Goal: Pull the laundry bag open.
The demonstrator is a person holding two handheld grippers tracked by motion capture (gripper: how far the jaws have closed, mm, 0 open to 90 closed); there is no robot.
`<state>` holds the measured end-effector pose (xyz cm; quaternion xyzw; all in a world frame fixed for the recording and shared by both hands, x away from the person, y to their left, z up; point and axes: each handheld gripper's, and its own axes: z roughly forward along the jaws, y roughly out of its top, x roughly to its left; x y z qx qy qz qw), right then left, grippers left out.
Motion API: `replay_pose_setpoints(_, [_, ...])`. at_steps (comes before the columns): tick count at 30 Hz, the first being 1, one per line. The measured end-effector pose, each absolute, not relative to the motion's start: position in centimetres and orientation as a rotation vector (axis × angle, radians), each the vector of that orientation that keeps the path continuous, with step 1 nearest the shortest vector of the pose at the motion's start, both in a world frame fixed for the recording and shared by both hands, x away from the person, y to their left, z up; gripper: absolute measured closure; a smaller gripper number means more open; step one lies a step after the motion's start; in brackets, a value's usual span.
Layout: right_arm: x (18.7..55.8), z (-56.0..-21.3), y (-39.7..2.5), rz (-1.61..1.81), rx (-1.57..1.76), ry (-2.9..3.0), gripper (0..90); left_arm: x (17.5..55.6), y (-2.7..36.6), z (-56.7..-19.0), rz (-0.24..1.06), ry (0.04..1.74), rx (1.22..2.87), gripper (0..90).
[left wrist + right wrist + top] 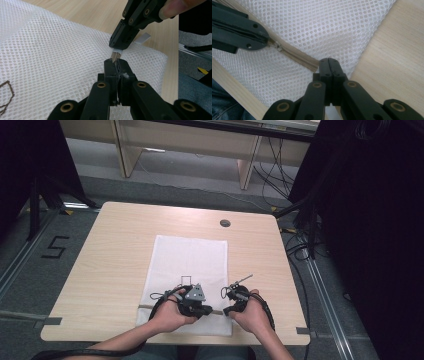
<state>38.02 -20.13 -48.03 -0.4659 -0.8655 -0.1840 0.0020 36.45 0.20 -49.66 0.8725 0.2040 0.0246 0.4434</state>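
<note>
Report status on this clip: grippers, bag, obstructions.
Left gripper shut on zipper pull. Right gripper shut on zipper end. Mesh laundry bag flat. Nothing obstructing.

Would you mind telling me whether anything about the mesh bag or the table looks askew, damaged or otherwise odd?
Nothing stands out. The white mesh bag lies flat and roughly square to the table, with no tear visible. The left gripper and right gripper are both shut on the beige zipper near the bag's near edge.
</note>
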Motion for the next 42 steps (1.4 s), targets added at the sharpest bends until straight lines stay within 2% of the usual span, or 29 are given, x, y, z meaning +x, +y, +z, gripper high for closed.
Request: replay_pose_setpoints(42, [38.0,-48.0,-20.1,-0.577,-1.46,-2.721,90.0,35.7,1.6,-48.7,0.061,0.531,2.162,87.3])
